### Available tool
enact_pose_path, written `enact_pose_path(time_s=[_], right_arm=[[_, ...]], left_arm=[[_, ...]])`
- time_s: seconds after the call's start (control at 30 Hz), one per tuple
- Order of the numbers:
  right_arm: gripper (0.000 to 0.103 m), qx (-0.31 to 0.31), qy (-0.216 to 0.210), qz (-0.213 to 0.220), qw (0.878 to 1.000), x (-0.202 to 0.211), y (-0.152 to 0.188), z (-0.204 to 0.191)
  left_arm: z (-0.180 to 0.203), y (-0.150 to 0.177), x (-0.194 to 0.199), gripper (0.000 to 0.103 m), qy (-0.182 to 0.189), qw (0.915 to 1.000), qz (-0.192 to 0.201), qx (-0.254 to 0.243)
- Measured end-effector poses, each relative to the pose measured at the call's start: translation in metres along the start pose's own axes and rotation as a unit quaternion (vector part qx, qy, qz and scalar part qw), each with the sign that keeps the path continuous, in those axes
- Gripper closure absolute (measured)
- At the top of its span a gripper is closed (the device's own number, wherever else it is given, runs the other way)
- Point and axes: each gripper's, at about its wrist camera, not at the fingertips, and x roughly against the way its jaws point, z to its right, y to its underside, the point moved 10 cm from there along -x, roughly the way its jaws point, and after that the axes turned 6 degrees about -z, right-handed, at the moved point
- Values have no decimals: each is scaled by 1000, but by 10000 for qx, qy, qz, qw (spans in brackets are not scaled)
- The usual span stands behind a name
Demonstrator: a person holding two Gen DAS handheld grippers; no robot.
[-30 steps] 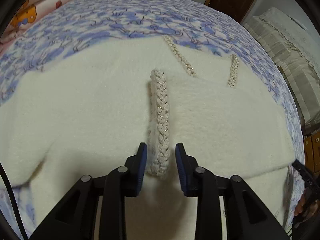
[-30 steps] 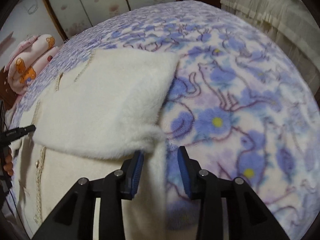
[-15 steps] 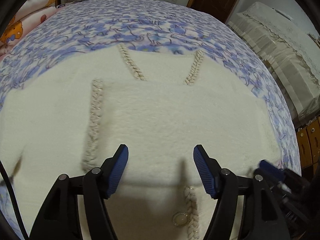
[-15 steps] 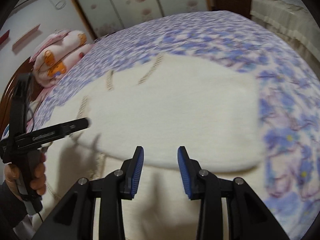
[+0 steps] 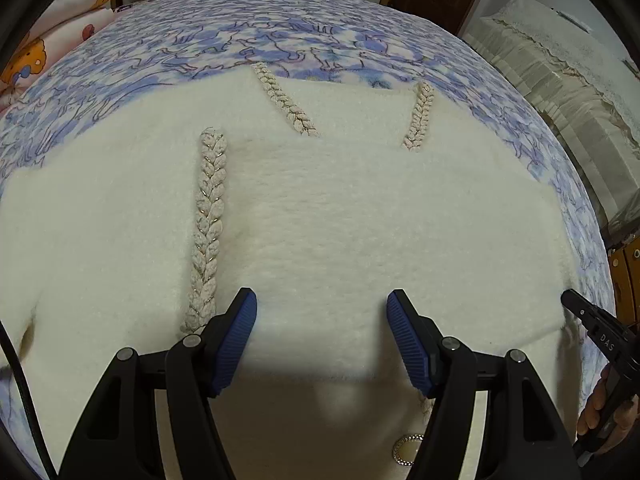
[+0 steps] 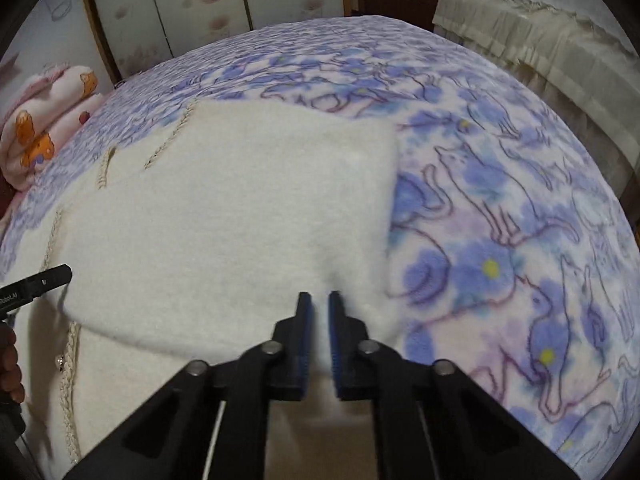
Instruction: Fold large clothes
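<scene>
Both grippers over the cream sweater [image 5: 360, 220]: my left gripper [image 5: 321, 336] is spread wide, holding nothing, right gripper [image 6: 319, 334] nearly closed, can't tell whether it's pinching fabric.

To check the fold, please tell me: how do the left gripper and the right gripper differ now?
The left gripper is wide open, while the right gripper is nearly closed. Left hovers over the cream sweater middle; right is at its folded edge. Whether it pinches fabric is unclear. Both have blue-padded fingers.
</scene>
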Motion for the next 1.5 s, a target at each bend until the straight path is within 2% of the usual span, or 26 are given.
enact_pose_path(time_s=[0.17, 0.4, 0.53, 0.77, 0.97, 1.1, 1.23, 1.37, 1.5], right_arm=[[94, 40, 296, -18, 9996, 0, 6, -6], [90, -274, 155, -223, 9993, 7, 8, -10], [78, -406, 1, -248, 9989, 28, 16, -16], [77, -296, -150, -265, 9991, 71, 47, -39], [77, -2, -330, -288, 9990, 106, 75, -72], [77, 180, -466, -219, 9985, 129, 88, -98], [77, 436, -535, -151, 9975, 147, 97, -130], [77, 704, -617, -163, 9955, 155, 103, -165], [77, 964, -698, -205, 9927, 153, 104, -205]], left_arm=[[4, 2, -1, 35, -247, 9996, -49, -133], [6, 8, 10, 34, -280, 9990, -286, -197], [9, 21, 31, 33, -139, 9991, -351, -182], [16, 59, 76, 33, -47, 9983, -461, -363], [2, 99, 130, 33, 24, 9984, -457, -341], [-27, 122, 162, 33, 127, 9986, -491, -129], [-73, 142, 191, 33, 110, 9988, -450, 135], [-128, 151, 204, 32, 2, 9984, -386, 417], [-188, 158, 202, 31, 56, 9950, -435, 901]])
